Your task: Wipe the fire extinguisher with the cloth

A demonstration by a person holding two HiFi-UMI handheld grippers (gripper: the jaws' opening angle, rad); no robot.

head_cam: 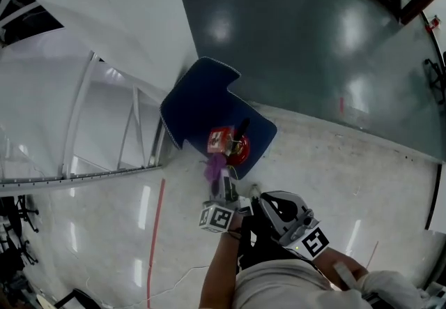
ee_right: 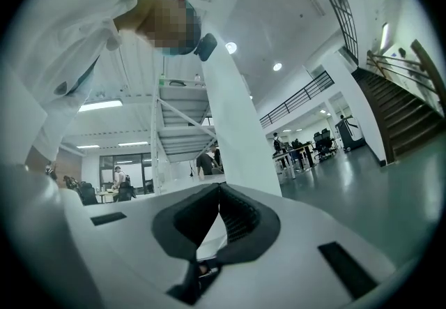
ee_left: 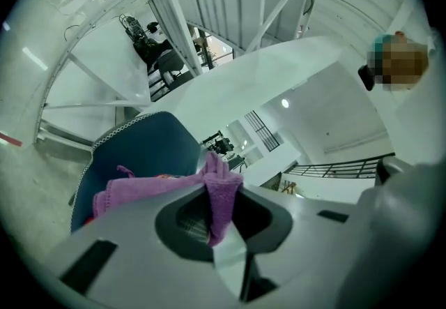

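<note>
Left gripper view first: what are we holding?

— We are pinching the left gripper (ee_left: 221, 187) shut on a fold of the purple cloth (ee_left: 143, 189). One bunch is sticking up between the jaws and the rest is trailing out to the left, with the blue mat (ee_left: 143, 144) behind it.

— And the fire extinguisher (head_cam: 234, 146)?

— In the head view it is standing on that mat, near the edge closest to us, red body with the black handle on top. The cloth is hanging just beside it on our side (whether it is touching the red body, we cannot tell).

— Which step are we judging this to be?

— We are reading it as the approach, or the start of the wipe: cloth gripped, held close to the red body, no clear contact showing.

— What is the right gripper (ee_right: 219, 190) doing?

— It is sitting with its jaws together on nothing, and its view is looking up and away, not at the extinguisher. In the head view it is riding just beside the left one, nearer us.

— What is the next move asking of us?

— We are thinking: laying the loose cloth flat against the red body, then stroking along it with steady pressure. The extinguisher seems to be standing free on the mat, so a sideways push may tip it. Opening the right jaws and steadying the handle looks sensible.
</note>
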